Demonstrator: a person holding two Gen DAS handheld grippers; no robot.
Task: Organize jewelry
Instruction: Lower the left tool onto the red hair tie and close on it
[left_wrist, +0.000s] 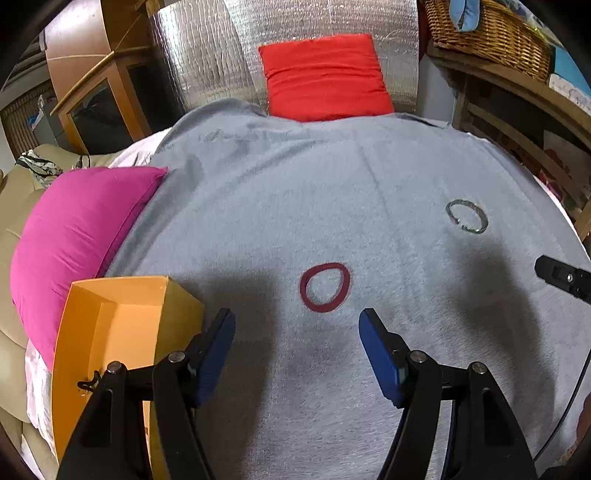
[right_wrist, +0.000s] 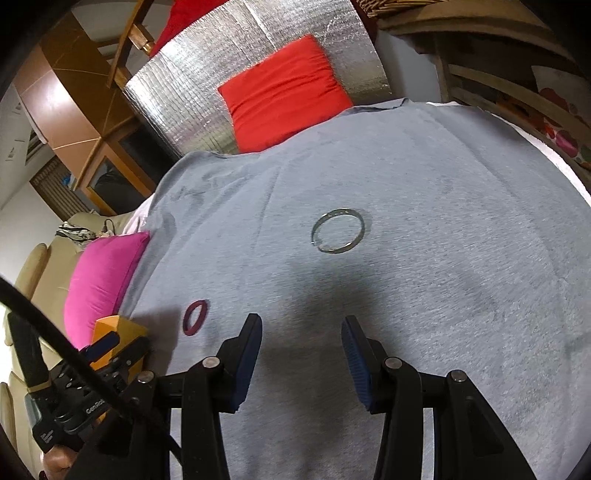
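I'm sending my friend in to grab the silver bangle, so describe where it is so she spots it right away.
Start at the grey blanket spread in front of the red cushion. Two rings lie flat on it, apart from each other. The silver bangle is the thin, shiny metal hoop lying farther from the orange box; the other, the dark red band, is thicker and matte.

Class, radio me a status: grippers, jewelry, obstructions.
Left gripper and right gripper open, empty. Red ring, silver bangle on blanket. Orange box open. Nothing blocking.
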